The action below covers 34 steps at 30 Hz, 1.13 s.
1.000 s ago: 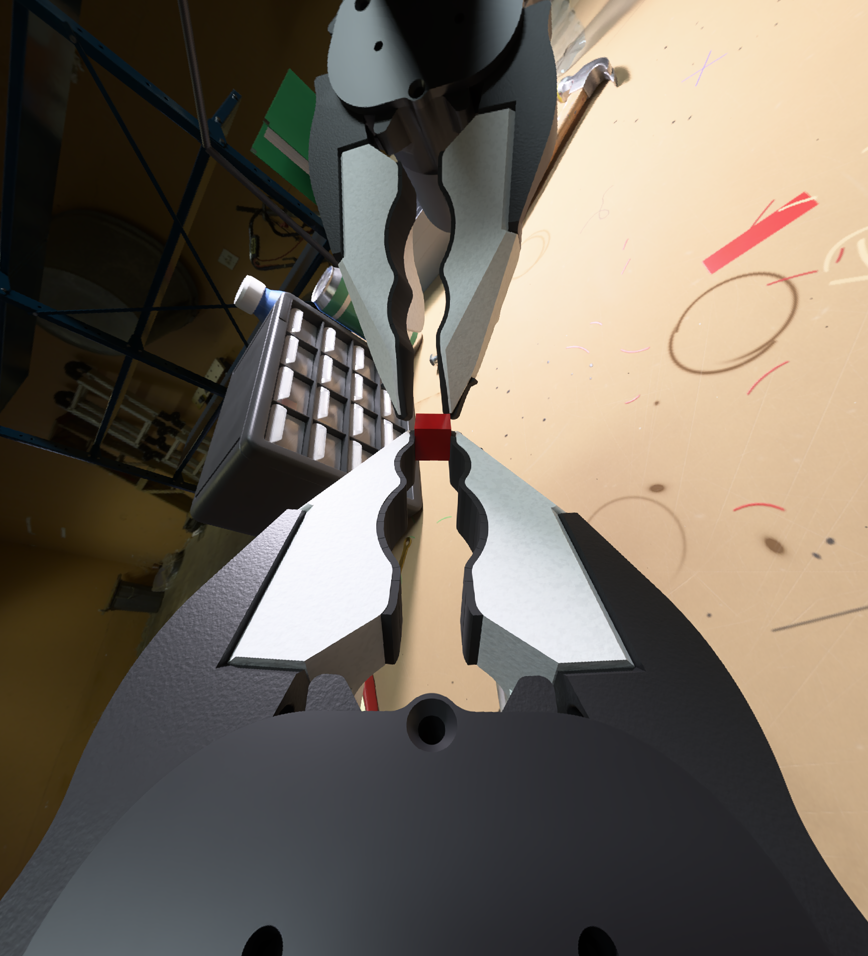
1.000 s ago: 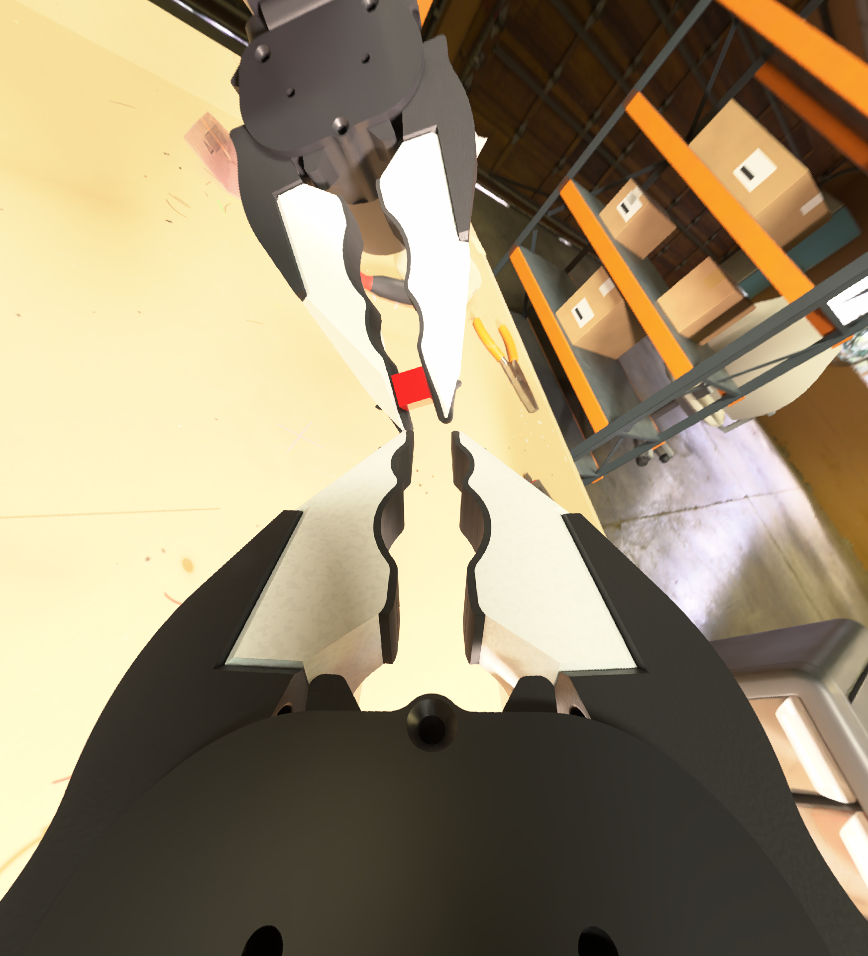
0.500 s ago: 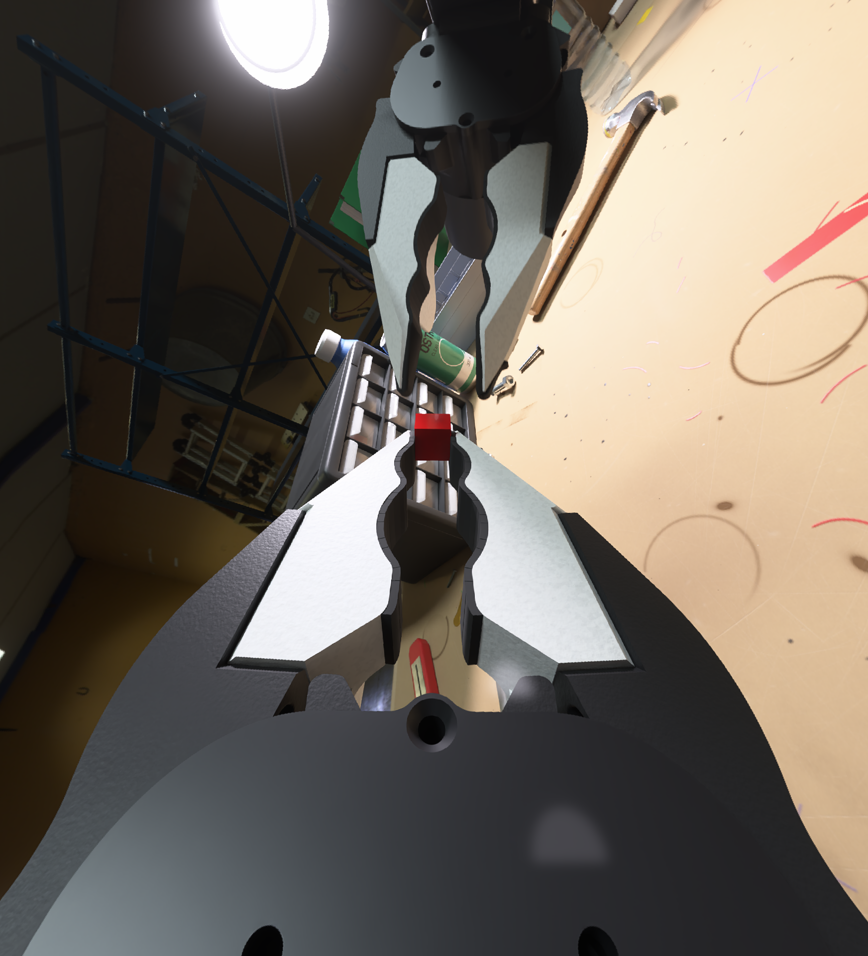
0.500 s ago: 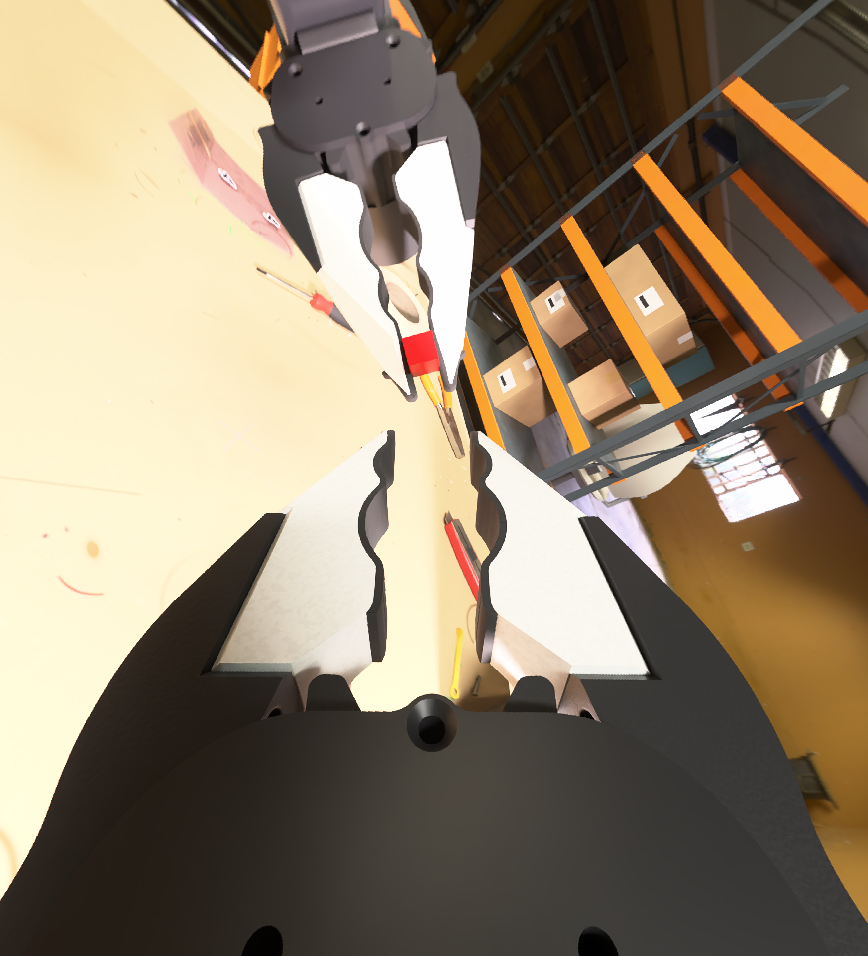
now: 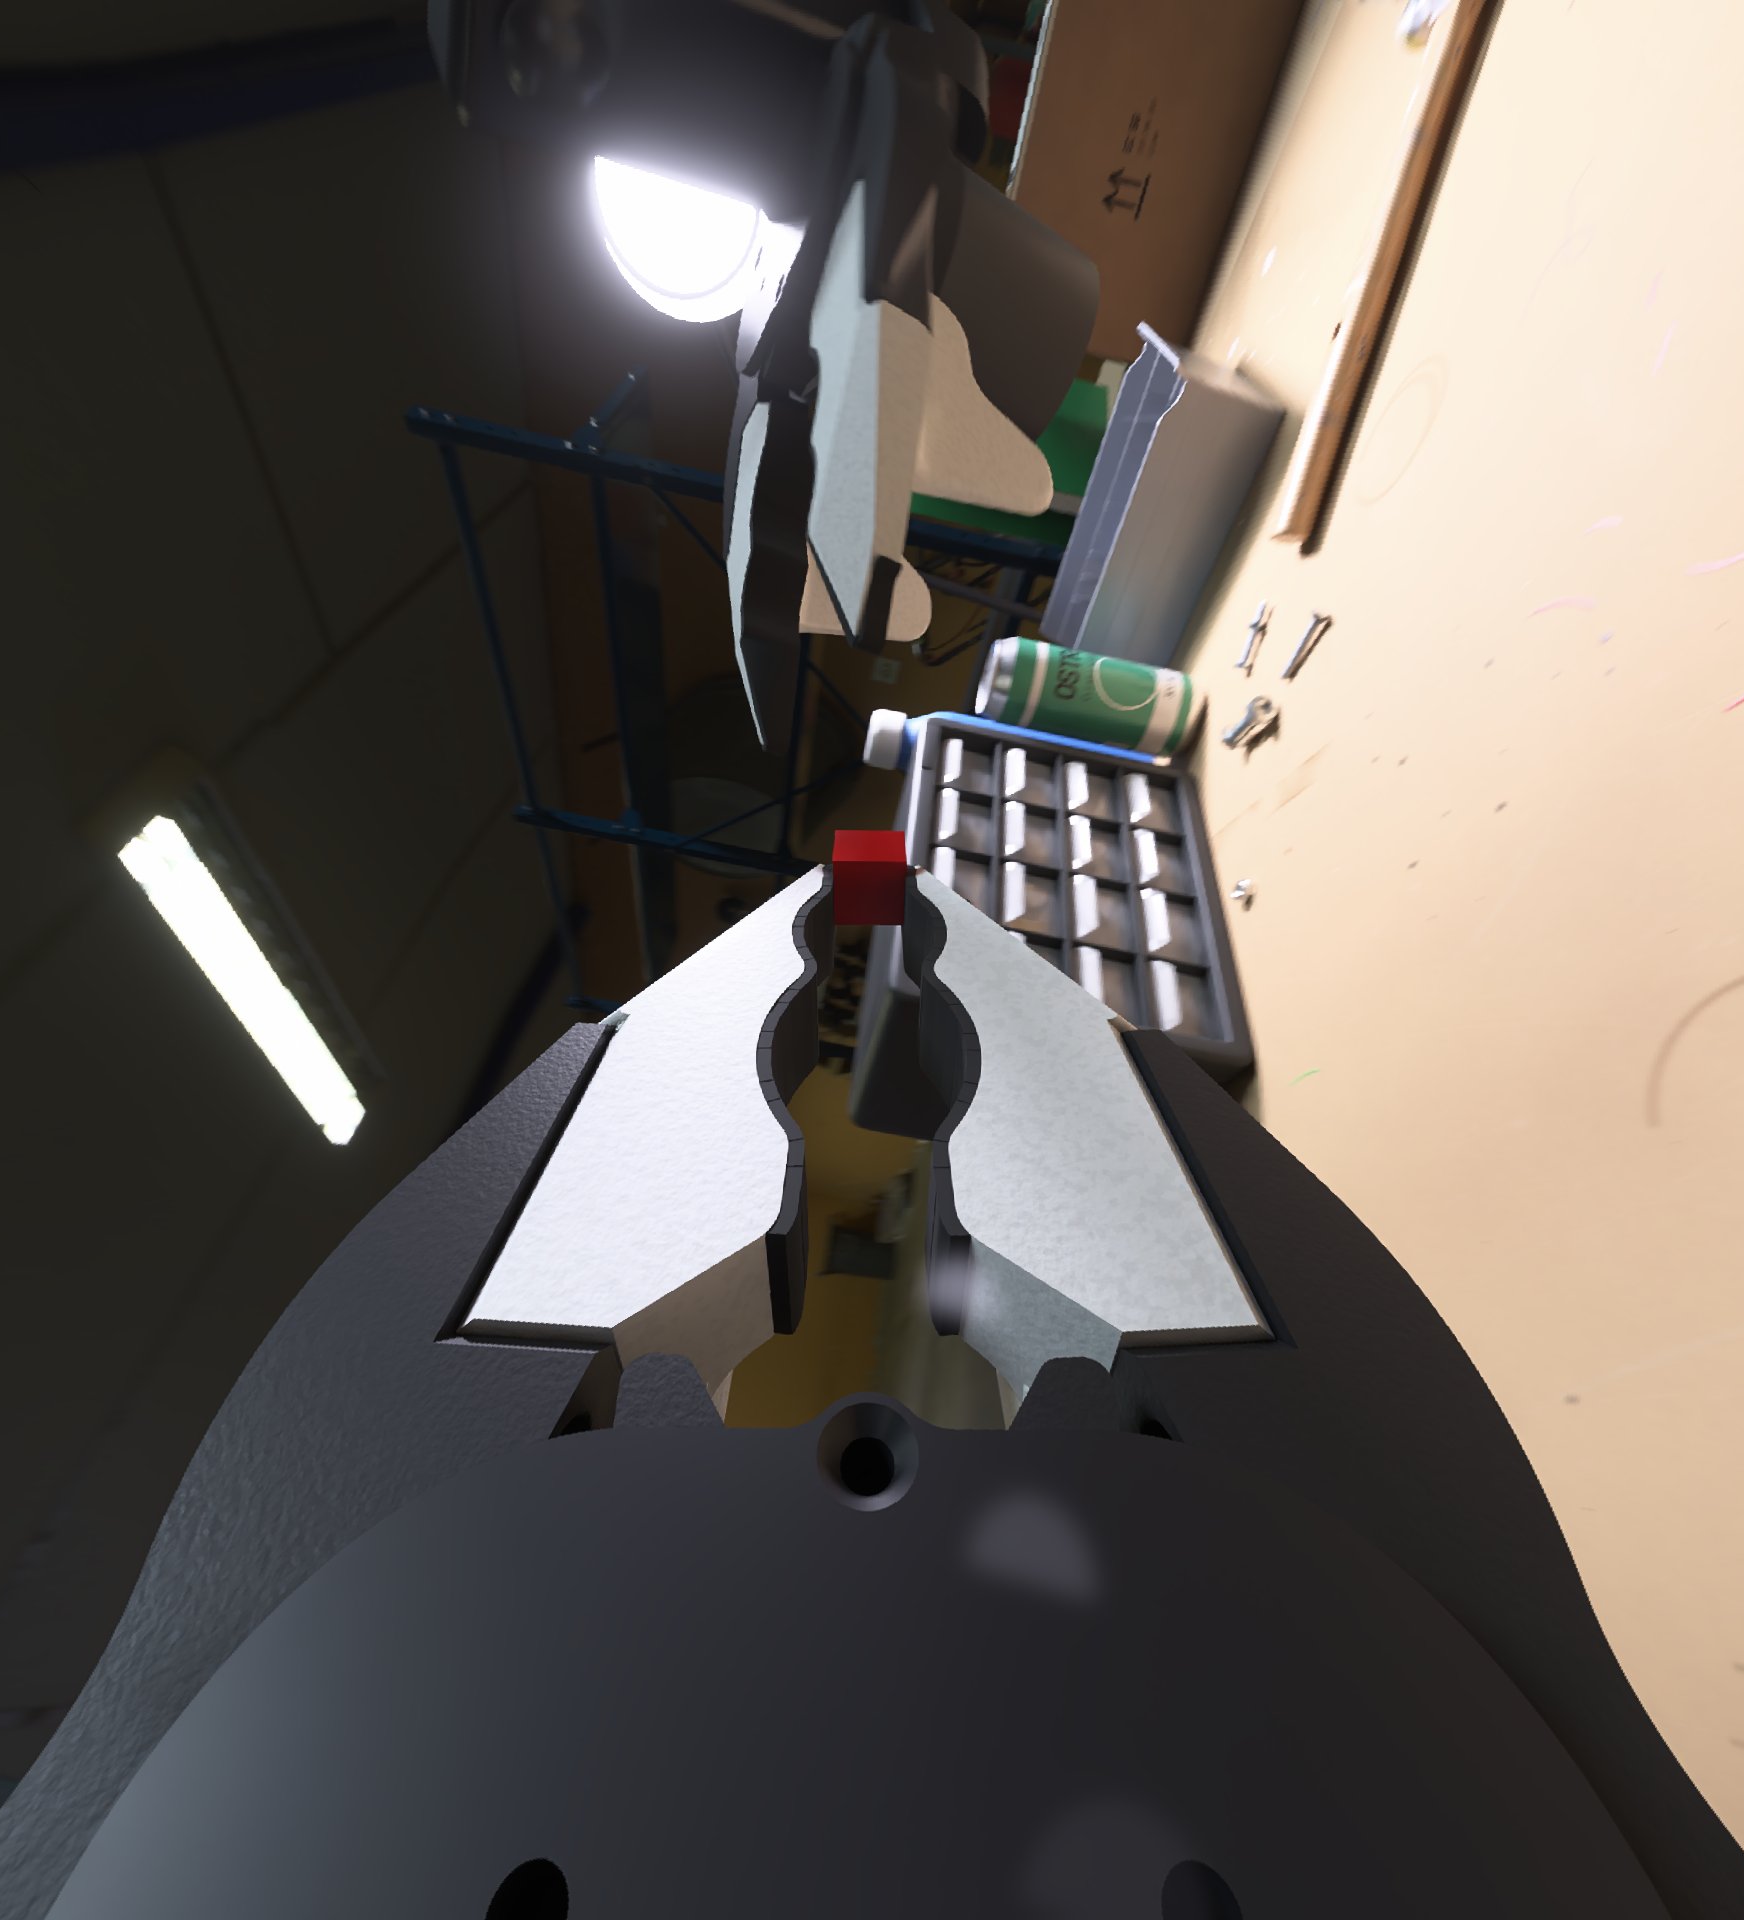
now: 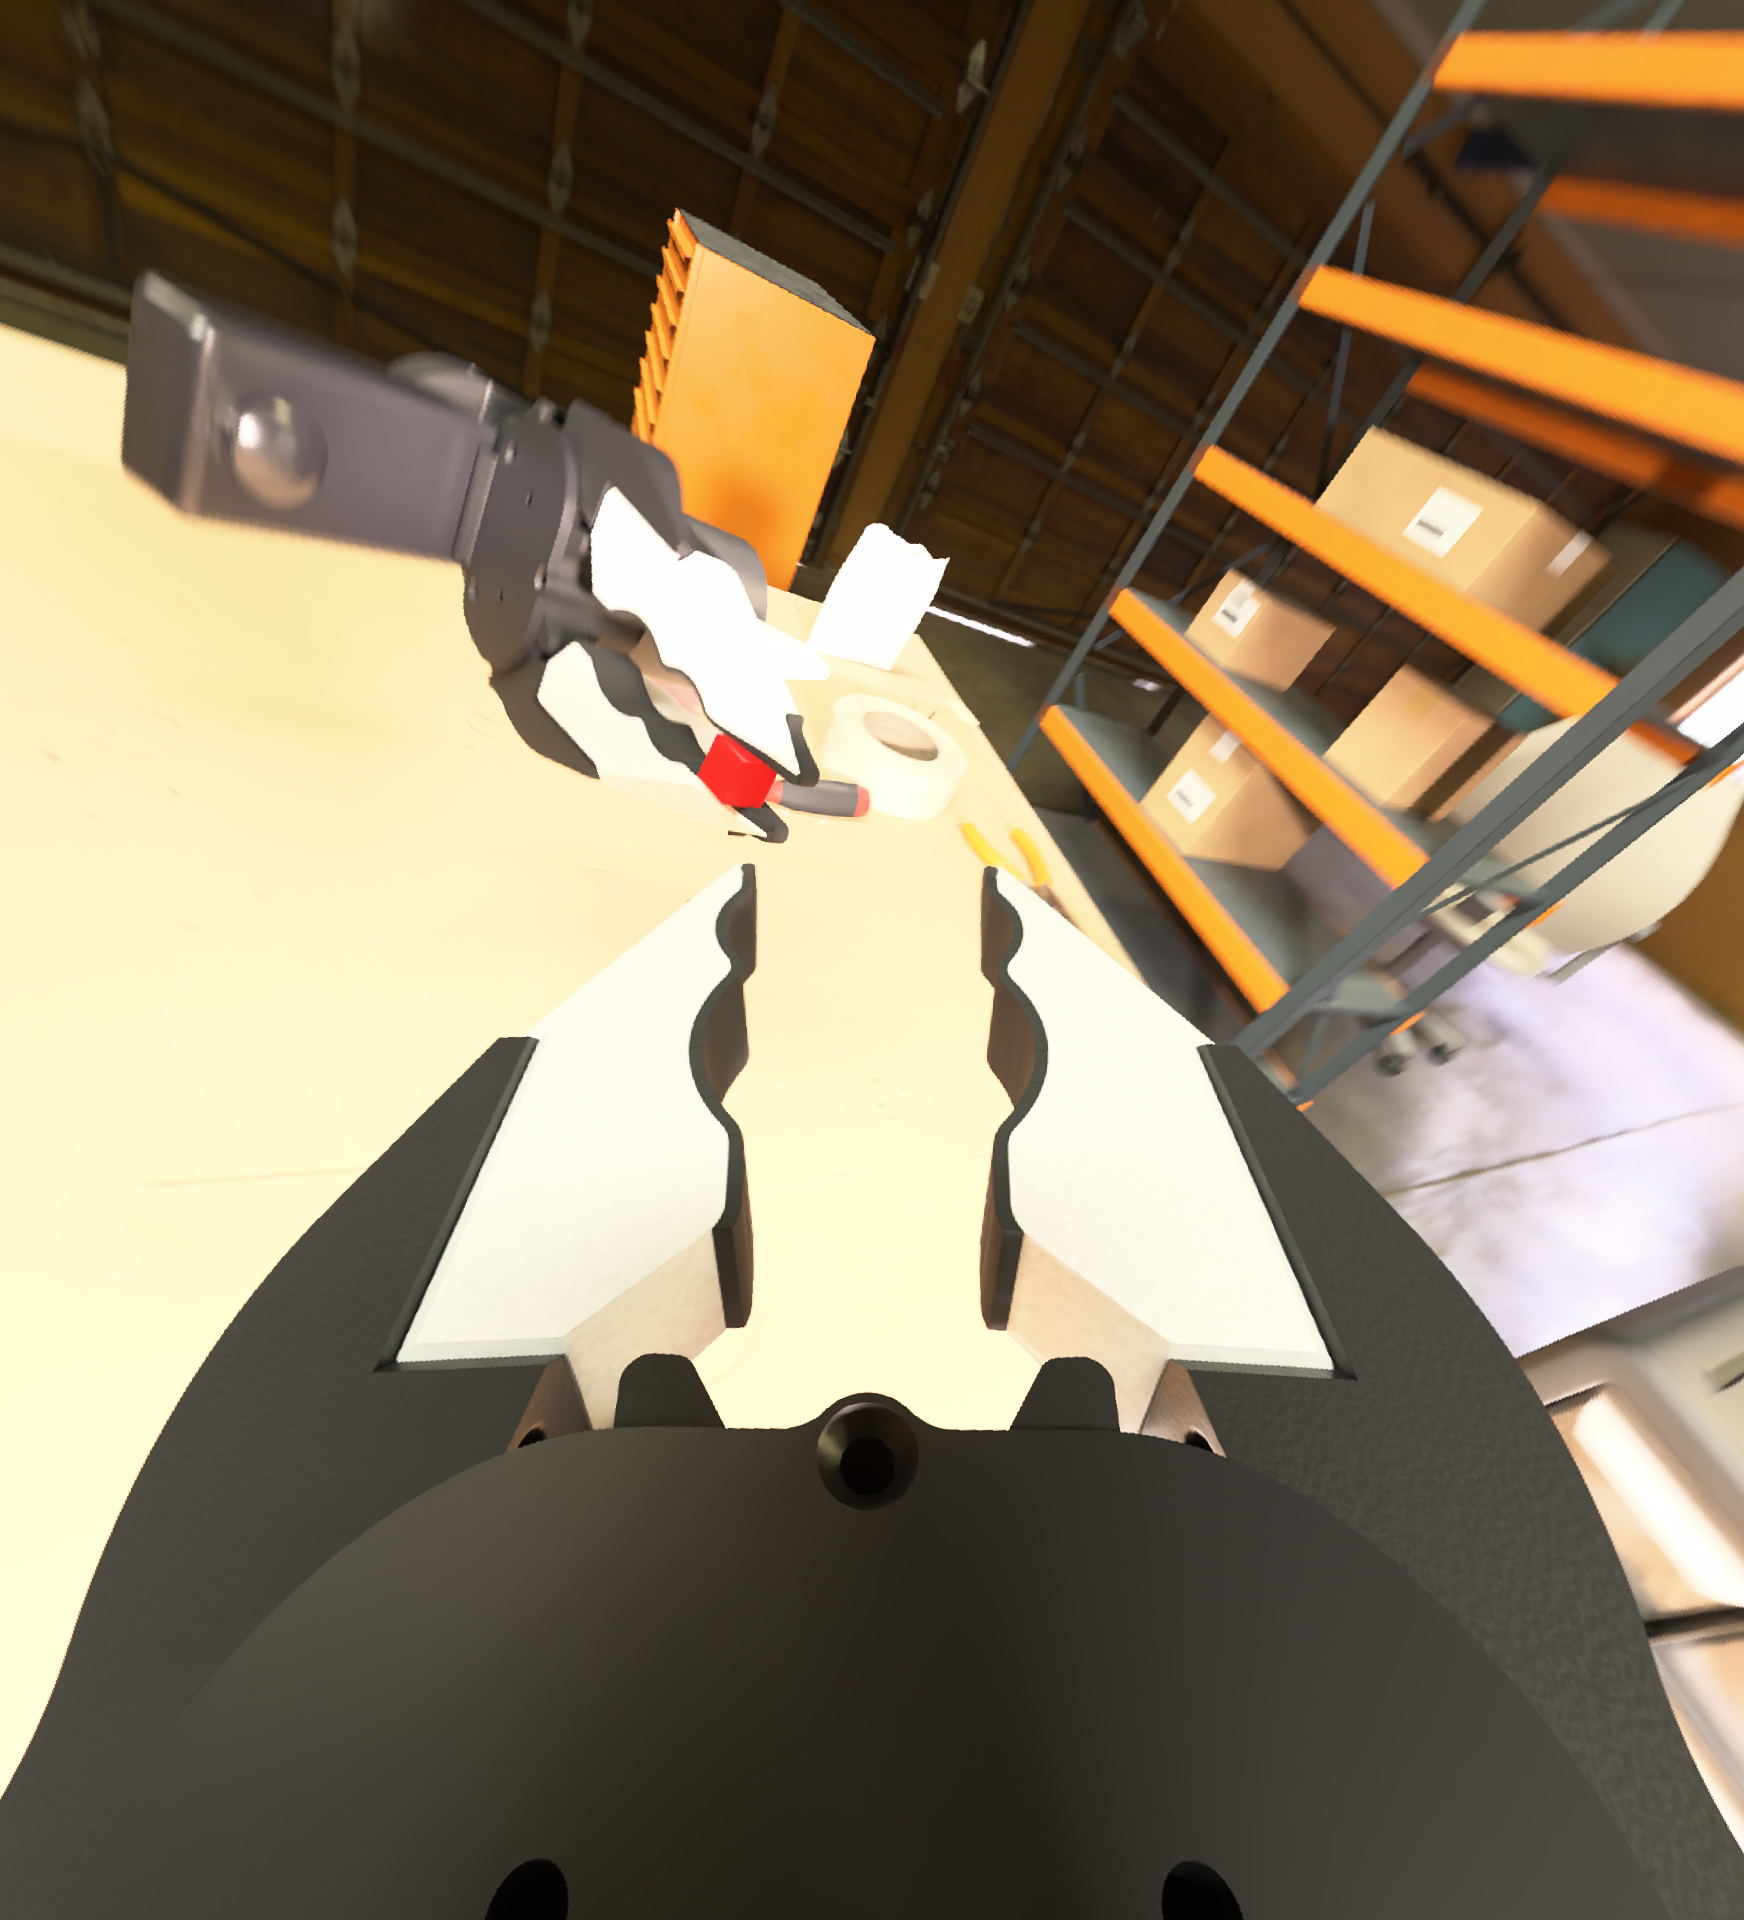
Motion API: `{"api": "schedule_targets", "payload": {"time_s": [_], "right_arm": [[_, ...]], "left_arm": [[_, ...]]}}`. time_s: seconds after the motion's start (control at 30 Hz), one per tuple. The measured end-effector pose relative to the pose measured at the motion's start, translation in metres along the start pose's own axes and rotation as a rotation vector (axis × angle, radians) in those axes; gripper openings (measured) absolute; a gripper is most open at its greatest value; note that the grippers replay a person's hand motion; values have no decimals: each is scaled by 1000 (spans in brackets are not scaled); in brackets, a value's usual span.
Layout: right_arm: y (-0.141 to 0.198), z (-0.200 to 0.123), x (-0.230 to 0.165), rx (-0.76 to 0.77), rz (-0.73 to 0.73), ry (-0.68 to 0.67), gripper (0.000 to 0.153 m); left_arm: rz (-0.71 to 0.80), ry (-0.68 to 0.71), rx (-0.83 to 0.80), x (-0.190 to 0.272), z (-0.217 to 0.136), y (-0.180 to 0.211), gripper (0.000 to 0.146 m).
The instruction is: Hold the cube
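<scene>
A small red cube (image 5: 869, 879) sits pinched between the fingertips of my left gripper (image 5: 869, 883), which is shut on it and holds it up off the table. The cube also shows in the right wrist view (image 6: 736, 771), held in the left gripper (image 6: 759, 784) seen from the side. My right gripper (image 6: 866, 883) is open and empty, its jaws wide apart, a short way back from the cube. In the left wrist view the right gripper (image 5: 826, 540) hangs above and beyond the cube, turned sideways.
The tan table (image 5: 1574, 935) carries a grey compartment tray (image 5: 1065, 883), a green can (image 5: 1086, 691), a grey box (image 5: 1159, 499) and small screws (image 5: 1283, 649). The right wrist view shows a tape roll (image 6: 894, 753), a red-tipped tool (image 6: 826, 798), yellow pliers (image 6: 1013, 847) and orange shelving (image 6: 1367, 675).
The right gripper has opened wider and drawn back and aside from the cube. The left gripper has kept the cube and tilted, so both views have swung.
</scene>
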State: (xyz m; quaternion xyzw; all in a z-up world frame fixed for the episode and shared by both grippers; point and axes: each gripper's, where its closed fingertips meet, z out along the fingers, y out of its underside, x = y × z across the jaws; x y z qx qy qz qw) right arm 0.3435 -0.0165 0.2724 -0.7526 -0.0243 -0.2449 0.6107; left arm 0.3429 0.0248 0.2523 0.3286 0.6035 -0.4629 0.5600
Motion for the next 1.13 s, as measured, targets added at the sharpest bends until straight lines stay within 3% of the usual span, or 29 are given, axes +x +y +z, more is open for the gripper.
{"api": "schedule_targets", "payload": {"time_s": [0.23,0.43,0.63,0.8,1.13], "right_arm": [[19,7,8,-81,281,-6,71],[30,14,3,-123,360,-59,67],[22,12,2,-104,324,-53,51],[23,13,0,-138,243,-16,53],[20,19,3,-88,265,-13,47]], "left_arm": [[269,-112,-40,11,9,-4,11],[387,-163,-44,16,12,-9,11],[425,-207,-26,12,9,-14,11],[438,-214,-26,12,8,-15,11],[465,-233,-30,9,6,-15,11]]}}
